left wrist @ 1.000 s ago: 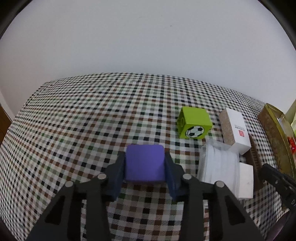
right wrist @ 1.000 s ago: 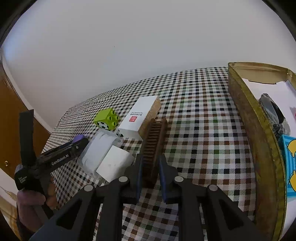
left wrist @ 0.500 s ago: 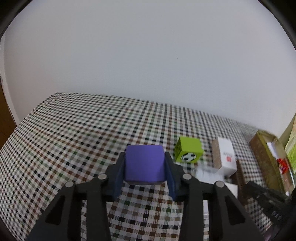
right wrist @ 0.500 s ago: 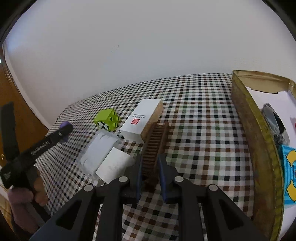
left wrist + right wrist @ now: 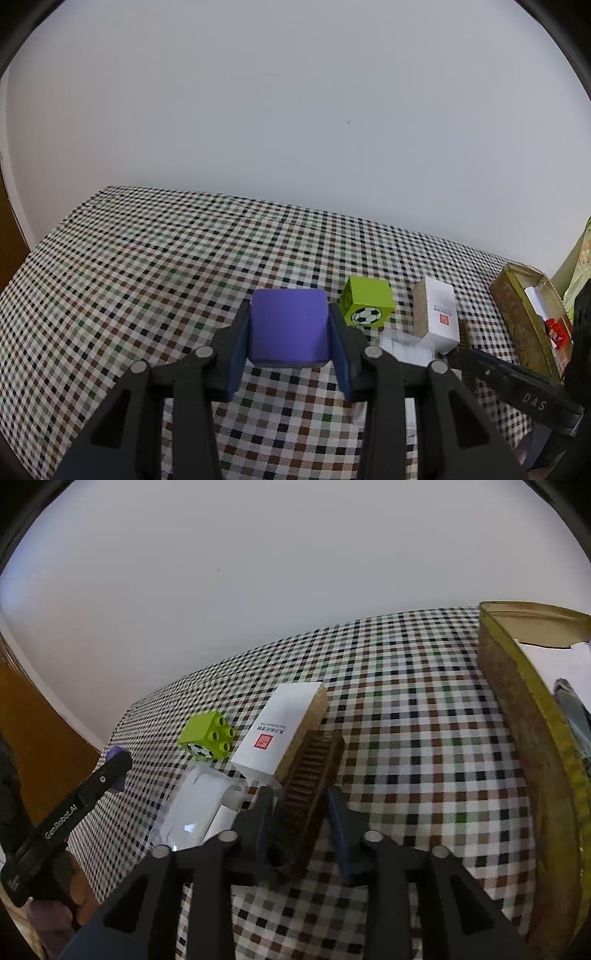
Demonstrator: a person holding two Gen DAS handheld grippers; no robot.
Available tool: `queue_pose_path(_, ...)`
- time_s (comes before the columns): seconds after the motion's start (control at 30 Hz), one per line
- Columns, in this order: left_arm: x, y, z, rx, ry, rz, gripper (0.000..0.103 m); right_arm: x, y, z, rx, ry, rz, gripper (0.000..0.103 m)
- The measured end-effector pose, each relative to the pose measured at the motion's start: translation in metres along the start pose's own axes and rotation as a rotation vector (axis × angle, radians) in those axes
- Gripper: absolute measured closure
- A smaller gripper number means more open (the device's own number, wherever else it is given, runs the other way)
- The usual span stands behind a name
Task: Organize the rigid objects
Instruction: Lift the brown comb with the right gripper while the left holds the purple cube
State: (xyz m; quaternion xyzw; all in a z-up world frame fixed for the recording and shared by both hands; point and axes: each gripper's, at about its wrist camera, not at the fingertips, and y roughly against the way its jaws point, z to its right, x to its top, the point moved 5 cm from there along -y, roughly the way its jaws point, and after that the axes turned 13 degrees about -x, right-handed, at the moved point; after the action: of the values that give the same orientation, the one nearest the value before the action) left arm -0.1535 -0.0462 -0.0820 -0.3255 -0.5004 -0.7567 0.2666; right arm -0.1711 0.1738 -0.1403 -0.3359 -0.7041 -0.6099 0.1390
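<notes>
Wide stretch of bare checked tablecloth (image 5: 147,280) open to the left, as far as the cloth's far edge against the plain wall; crowded on the right by a gold-rimmed tin (image 5: 532,716).

Printed "GenRobot.AI" along the left gripper (image 5: 289,328), "DAS" on the right one (image 5: 301,823); red stamp and small unreadable text on the white carton (image 5: 280,727).

Smooth purple cube (image 5: 288,326) clamped between the left pads, raised off the cloth. Ridged brown comb (image 5: 306,790) lying between the right jaws, then opening, with a gap on one side. Studded lime brick (image 5: 207,734) with football print beside the carton; clear plastic pack (image 5: 199,812) nearby.
</notes>
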Motion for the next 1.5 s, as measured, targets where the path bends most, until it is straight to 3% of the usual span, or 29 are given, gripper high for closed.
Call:
queue_pose_path(0.1, -0.001, 0.0, -0.001, 0.0, 0.009, -0.004, 0.064, 0.002, -0.002, -0.009, -0.038, 0.051, 0.014, 0.059)
queue_pose_path(0.33, -0.003, -0.003, -0.003, 0.006, 0.008, -0.011, 0.064, 0.002, -0.009, -0.02, -0.156, 0.191, 0.002, 0.06)
queue_pose_path(0.5, -0.002, -0.005, -0.007, 0.006, 0.01, -0.016, 0.064, 0.0, 0.002, -0.003, -0.133, 0.184, 0.0, 0.062)
queue_pose_path(0.67, -0.002, -0.003, -0.005, -0.005, -0.003, -0.011, 0.064, -0.005, 0.017, 0.025, -0.057, 0.127, 0.003, 0.068)
queue_pose_path(1.0, -0.004, -0.001, 0.002, -0.02, -0.015, 0.0, 0.064, -0.011, 0.046, 0.034, -0.093, 0.151, 0.122, 0.072)
queue_pose_path(1.13, -0.004, -0.003, -0.002, -0.013, 0.0, -0.005, 0.064, -0.007, 0.045, 0.028, -0.046, 0.154, 0.113, 0.072)
queue_pose_path(1.5, -0.005, -0.005, 0.002, -0.012, -0.015, -0.011, 0.064, -0.005, 0.021, 0.007, -0.141, 0.272, 0.017, 0.068)
